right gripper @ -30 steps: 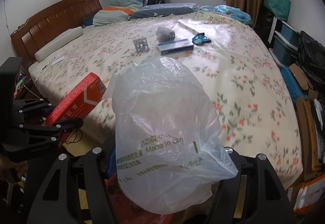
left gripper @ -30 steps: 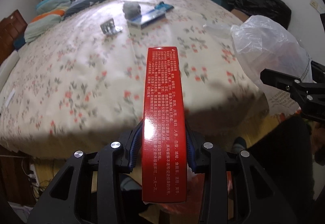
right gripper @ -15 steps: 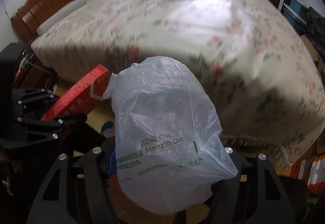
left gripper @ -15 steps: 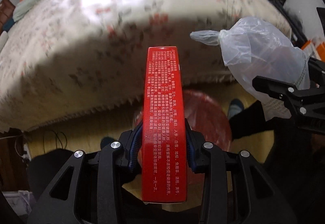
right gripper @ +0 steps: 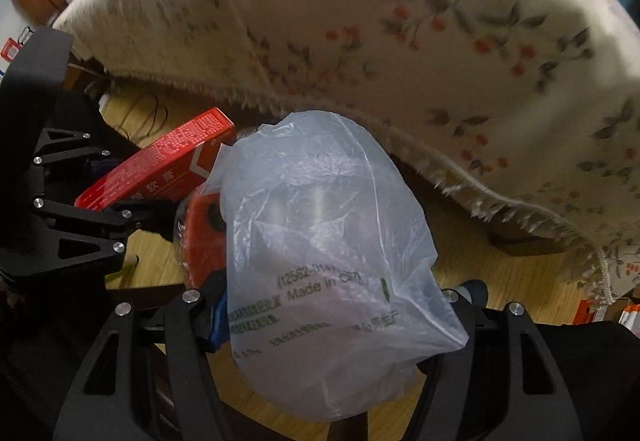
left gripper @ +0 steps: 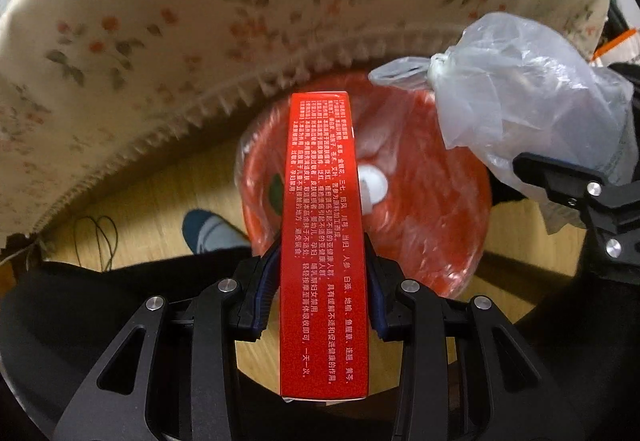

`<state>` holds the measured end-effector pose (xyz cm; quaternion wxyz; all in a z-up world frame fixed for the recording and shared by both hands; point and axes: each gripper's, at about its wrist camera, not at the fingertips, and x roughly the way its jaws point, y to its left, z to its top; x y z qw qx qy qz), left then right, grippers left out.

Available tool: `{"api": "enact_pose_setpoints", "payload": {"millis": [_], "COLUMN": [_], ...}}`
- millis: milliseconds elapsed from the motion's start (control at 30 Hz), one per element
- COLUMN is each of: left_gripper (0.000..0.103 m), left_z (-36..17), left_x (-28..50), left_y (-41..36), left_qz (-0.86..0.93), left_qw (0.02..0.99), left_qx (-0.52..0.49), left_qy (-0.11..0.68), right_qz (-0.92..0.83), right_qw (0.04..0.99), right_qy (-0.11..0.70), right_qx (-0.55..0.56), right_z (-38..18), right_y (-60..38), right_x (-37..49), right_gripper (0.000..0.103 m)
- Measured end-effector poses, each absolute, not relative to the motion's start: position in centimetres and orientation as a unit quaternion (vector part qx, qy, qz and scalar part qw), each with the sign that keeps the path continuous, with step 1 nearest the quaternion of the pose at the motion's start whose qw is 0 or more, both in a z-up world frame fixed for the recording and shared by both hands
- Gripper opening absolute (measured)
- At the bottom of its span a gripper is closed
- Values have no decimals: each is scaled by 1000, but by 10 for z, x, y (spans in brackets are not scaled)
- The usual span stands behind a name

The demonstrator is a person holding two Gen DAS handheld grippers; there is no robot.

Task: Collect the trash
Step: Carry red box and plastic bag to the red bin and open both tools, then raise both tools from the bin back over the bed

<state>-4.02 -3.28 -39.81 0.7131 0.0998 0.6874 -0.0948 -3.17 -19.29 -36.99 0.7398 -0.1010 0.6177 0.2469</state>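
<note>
Trash bin [left gripper: 440, 209], red and lined with plastic, stands on the wooden floor beside the bed [left gripper: 160, 41]. Above it the right claw [right gripper: 336, 305] is clenched on a knotted plastic bag [right gripper: 320, 233], and the left claw [left gripper: 322, 281] grips a red box [left gripper: 322, 241]. Next, I think, both must release; the bag crowds the opening.

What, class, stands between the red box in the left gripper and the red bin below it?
Nothing visible does. The red box, clamped in the left gripper, hangs above the open red bin; the plastic bag is off to its right.
</note>
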Motion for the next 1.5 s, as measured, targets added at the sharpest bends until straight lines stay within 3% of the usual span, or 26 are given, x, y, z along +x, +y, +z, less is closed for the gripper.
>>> {"api": "enact_pose_setpoints", "payload": {"millis": [567, 667, 933, 1033, 1500], "left_gripper": [38, 44, 45, 53, 61], "left_z": [-457, -458, -456, -452, -443], "left_x": [-33, -32, -29, -27, -20], "left_y": [-39, -38, -31, -26, -11], "left_qz": [-102, -103, -96, -87, -66], "left_qw": [644, 643, 648, 655, 673], "left_qx": [103, 101, 88, 79, 44], "left_qy": [751, 753, 751, 746, 736], "right_qz": [248, 249, 255, 258, 262], "right_qw": [696, 692, 677, 671, 662], "right_qy": [661, 665, 679, 683, 687], "right_qx": [-128, -130, -127, -128, -145], "right_z": [-423, -428, -437, -441, -446], "right_y": [-179, -177, -171, -167, -158], "right_x": [-23, -22, -21, -20, -21], "right_gripper": [65, 65, 66, 66, 71]}}
